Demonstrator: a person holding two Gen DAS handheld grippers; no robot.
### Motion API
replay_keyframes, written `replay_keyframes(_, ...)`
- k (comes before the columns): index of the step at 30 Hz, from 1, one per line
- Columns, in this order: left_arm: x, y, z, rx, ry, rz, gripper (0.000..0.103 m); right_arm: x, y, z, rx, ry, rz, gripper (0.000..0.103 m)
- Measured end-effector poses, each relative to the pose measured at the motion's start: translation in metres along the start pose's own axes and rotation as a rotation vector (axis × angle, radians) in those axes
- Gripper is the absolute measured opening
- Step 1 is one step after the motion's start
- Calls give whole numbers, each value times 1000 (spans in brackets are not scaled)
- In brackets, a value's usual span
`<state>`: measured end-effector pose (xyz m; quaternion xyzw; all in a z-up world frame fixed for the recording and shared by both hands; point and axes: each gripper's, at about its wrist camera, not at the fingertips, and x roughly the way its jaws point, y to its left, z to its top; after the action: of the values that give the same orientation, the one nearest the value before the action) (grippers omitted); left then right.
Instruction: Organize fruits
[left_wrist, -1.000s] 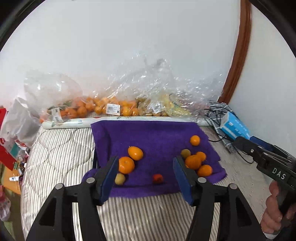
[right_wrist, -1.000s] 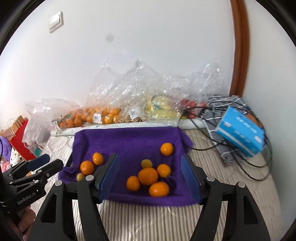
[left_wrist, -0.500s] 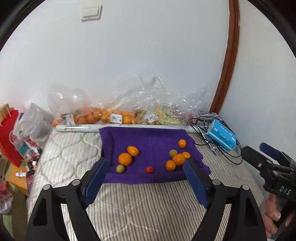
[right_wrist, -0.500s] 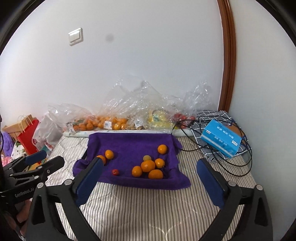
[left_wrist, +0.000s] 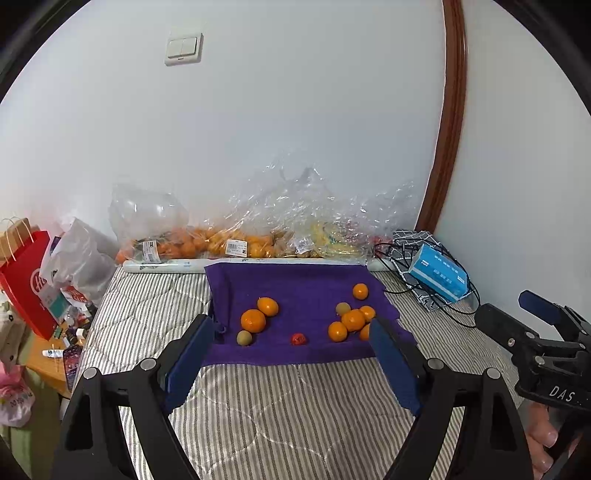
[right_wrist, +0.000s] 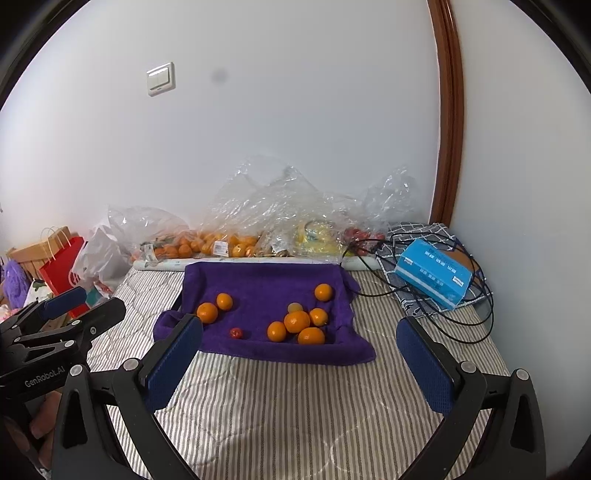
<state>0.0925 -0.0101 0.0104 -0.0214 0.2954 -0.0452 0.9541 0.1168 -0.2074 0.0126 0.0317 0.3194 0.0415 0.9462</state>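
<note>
A purple towel (left_wrist: 303, 288) (right_wrist: 266, 288) lies on a striped mattress with loose fruit on it. Two oranges (left_wrist: 253, 320) and a small greenish fruit (left_wrist: 244, 338) sit at its left. A small red fruit (left_wrist: 298, 338) (right_wrist: 236, 333) lies near the front middle. A cluster of oranges (left_wrist: 353, 319) (right_wrist: 297, 321) lies at the right, with one orange (right_wrist: 323, 292) apart behind it. My left gripper (left_wrist: 291, 325) hangs open and empty, short of the towel's front edge. My right gripper (right_wrist: 299, 322) is open wider, also empty and back from the towel.
Clear plastic bags of oranges (left_wrist: 207, 243) and other fruit line the wall behind the towel. A blue tissue box (left_wrist: 439, 273) and black cables (right_wrist: 443, 325) lie at the right. A red paper bag (left_wrist: 26, 280) and clutter stand beyond the mattress's left edge.
Both grippers have drawn back and up from the towel, so the fruit looks smaller and farther. Both pairs of jaws have widened. No fruit has moved.
</note>
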Motion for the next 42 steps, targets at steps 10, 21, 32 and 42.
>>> replay_keyframes(10,-4,-2,-2,-2,1,2,85,-7,-2,-4,1,-2,1,103)
replay_keyframes(21,-6,2,-3,-15,3,6,86,-10,0,-5,-19,-7,-3,103)
replay_keyframes(32,-11,1,-2,0,-9,17,86,-16,0,-6,-20,-15,2,103)
replay_keyframes(42,-11,-1,-2,1,-8,14,86,-20,2,-5,-27,-15,6,103)
